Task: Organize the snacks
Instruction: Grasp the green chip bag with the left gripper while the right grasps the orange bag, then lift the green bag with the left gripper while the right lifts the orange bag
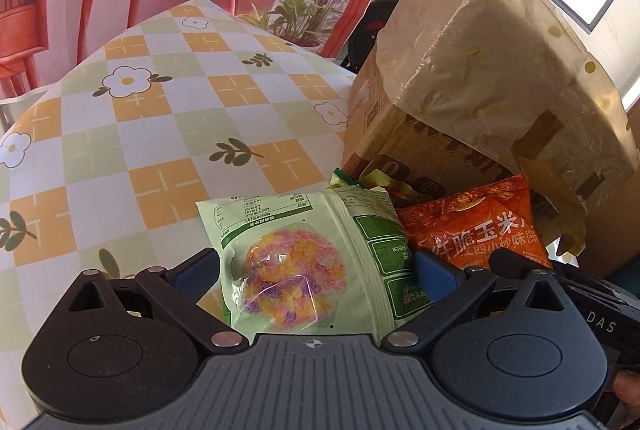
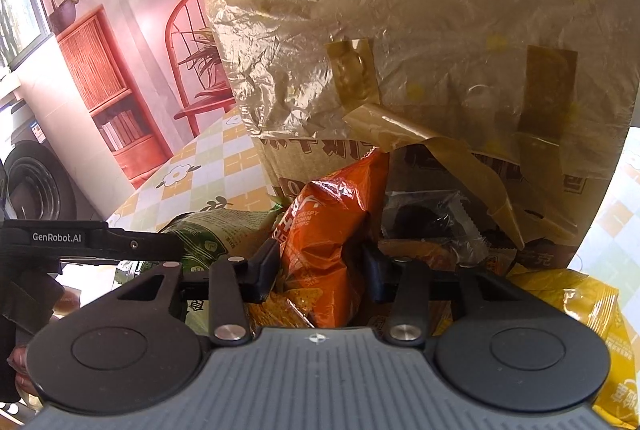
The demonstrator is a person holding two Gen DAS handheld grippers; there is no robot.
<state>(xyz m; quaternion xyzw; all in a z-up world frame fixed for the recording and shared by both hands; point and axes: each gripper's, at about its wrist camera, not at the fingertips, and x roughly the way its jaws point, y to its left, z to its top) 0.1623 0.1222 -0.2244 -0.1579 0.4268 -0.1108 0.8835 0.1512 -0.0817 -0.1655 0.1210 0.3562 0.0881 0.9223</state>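
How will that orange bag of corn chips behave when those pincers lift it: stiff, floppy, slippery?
The orange chip bag looks puffed and creased, so it is probably light and will dent where the right gripper pinches it. Its glossy foil may be slippery. The chips inside likely break if squeezed hard.

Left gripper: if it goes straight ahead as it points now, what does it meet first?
Probably the pale green snack bag, already lying between the open left gripper fingers; depth is uncertain.
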